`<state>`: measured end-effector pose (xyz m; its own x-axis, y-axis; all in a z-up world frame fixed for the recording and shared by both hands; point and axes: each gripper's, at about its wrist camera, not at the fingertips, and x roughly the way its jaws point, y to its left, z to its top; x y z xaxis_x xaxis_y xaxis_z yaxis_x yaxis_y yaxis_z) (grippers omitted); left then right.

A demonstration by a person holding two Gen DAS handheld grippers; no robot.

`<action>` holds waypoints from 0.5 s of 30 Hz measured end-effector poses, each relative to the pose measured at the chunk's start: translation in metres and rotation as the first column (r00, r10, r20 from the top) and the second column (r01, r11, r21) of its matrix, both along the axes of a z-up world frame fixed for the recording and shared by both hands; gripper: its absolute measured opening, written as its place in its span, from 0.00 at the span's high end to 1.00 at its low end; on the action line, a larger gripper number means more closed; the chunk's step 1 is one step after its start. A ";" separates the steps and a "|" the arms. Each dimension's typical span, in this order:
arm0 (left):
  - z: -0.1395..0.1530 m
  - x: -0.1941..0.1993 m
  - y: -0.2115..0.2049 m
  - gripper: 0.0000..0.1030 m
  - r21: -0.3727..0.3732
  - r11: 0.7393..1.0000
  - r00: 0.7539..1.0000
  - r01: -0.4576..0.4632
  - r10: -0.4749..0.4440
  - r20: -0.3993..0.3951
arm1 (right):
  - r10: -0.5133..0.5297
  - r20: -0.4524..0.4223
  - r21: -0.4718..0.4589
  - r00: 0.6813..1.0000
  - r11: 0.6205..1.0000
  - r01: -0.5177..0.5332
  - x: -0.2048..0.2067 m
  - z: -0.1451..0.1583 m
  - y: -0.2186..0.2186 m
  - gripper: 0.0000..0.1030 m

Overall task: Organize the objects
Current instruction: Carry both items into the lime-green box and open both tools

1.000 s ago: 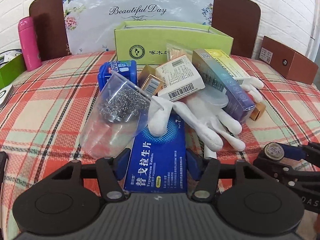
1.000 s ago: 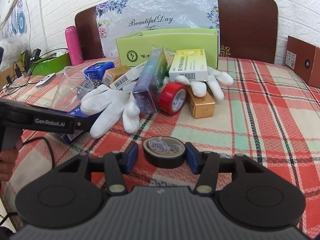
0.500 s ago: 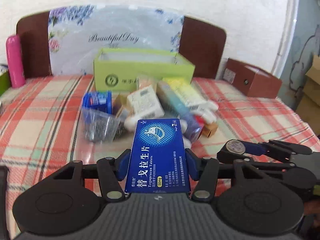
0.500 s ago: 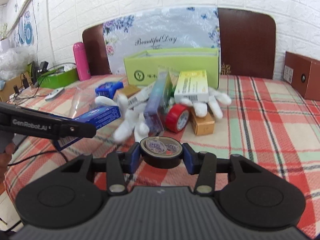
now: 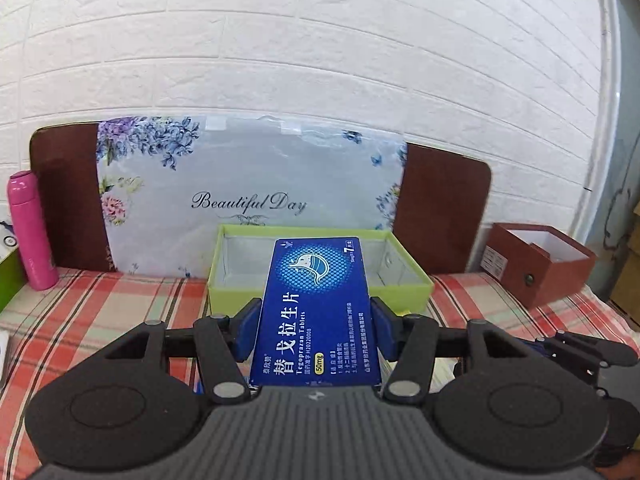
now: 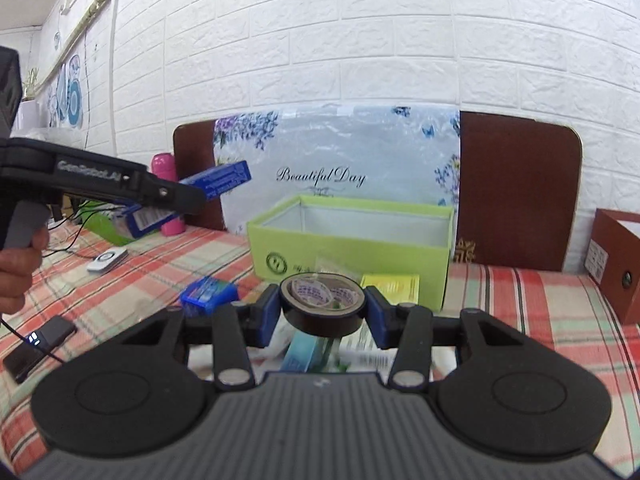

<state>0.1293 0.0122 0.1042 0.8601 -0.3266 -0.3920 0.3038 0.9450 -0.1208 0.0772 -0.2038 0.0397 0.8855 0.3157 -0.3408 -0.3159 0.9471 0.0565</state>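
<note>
Two grippers are in our hands, and each one holds a thing above the checked tablecloth. We go from the largest thing to the smallest. Behind the table stands a floral panel with the words "Beautiful Day", leaning on a brown board at the white brick wall. In front of it sits the green box, open at the top, and its pale inside is visible. At the right edge stands a brown box, also open. A pink bottle stands upright at the left, well apart from the green box.

Our left gripper is clamped on a blue medicine box; its two blue pads press the long sides, and the far end of the carton points over the green box. In the right wrist view the same carton is raised in the air, left of the green box.

Our right gripper is closed on a black tape roll, held flat just before the green box. Below it lie a small blue packet and a yellow carton on the cloth.
</note>
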 end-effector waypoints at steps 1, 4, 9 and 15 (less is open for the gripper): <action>0.000 0.013 -0.002 0.43 -0.004 1.000 1.000 -0.001 0.001 -0.008 | -0.010 -0.005 0.006 1.000 1.000 0.010 0.013 0.002 -0.001 0.57; -0.002 0.050 -0.005 0.43 -0.025 1.000 1.000 -0.012 0.011 -0.028 | -0.046 -0.038 0.029 0.998 0.998 0.047 0.061 0.005 -0.005 0.57; -0.011 0.112 -0.010 0.43 0.005 0.998 0.995 -0.055 0.055 -0.078 | -0.110 -0.091 -0.008 0.990 0.994 0.110 0.142 0.003 -0.001 0.57; -0.029 0.160 -0.006 0.43 -0.005 0.998 0.987 -0.063 0.061 -0.151 | -0.150 -0.177 -0.018 0.973 0.989 0.149 0.212 -0.018 0.004 0.57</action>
<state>0.2890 0.0058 0.0752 0.8102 -0.2790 -0.5155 0.2222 0.9600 -0.1703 0.2896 -0.2002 0.0217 0.8482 0.1822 -0.4974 -0.1557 0.9832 0.0947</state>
